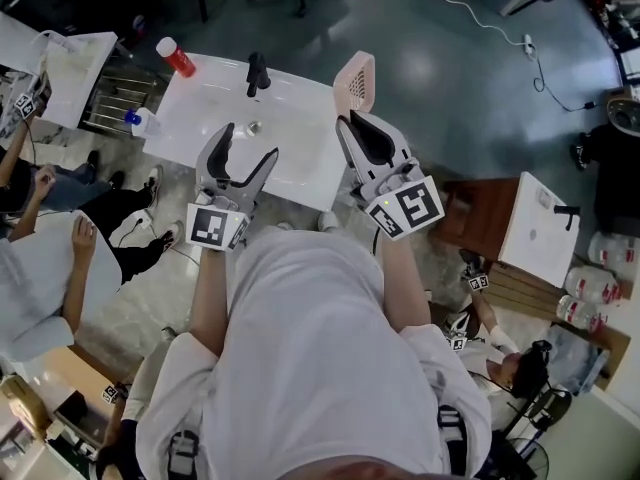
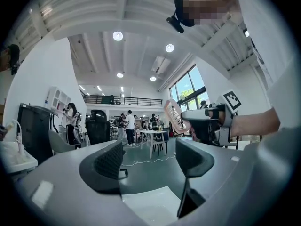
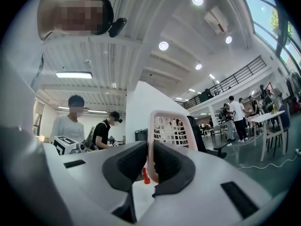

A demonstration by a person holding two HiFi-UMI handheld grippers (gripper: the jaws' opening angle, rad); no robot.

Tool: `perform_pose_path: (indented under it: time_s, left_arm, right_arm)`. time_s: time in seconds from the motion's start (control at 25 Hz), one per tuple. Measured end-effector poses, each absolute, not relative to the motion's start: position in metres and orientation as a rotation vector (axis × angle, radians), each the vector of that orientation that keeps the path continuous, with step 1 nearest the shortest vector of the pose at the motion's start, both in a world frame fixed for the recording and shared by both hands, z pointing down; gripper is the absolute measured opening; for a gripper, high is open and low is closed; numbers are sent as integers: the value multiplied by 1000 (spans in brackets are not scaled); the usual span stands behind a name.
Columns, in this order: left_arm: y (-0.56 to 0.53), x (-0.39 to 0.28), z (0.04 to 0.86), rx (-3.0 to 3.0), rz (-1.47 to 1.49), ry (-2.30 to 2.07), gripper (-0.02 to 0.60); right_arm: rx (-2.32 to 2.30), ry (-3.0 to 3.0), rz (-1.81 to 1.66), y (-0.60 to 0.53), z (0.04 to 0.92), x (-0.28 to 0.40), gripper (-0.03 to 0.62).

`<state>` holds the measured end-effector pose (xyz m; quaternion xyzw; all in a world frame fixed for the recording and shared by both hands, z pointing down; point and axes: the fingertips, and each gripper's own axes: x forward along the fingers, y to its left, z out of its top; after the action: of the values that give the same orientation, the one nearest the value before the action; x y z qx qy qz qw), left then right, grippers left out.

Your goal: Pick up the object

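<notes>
- A pink basket (image 1: 355,81) of slotted plastic, small, with rounded corners and a thick, smooth rim, is clamped in the right gripper (image 1: 350,118), off the surface.
- The right gripper view shows the basket (image 3: 171,128) with one side of its rim pinched between the two dark pads. The latticed body rises above and beyond the jaws.
- From the head view it stands on edge beyond the far right corner of the white sink (image 1: 210,108), its perforated face turned towards the camera.
- In the left gripper view the basket (image 2: 174,117) juts from the jaw tips and leans to the left.
</notes>
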<state>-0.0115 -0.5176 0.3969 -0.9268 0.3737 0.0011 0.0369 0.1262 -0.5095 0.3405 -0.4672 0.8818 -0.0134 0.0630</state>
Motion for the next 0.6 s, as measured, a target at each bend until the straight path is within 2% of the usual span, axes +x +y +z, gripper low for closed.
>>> perform_pose_path:
  time_s: [0.6]
  left_arm:
    - [-513, -10, 386, -2865, 65, 1132, 353]
  right_arm:
    - [-1490, 2679, 44, -497, 334, 124, 44]
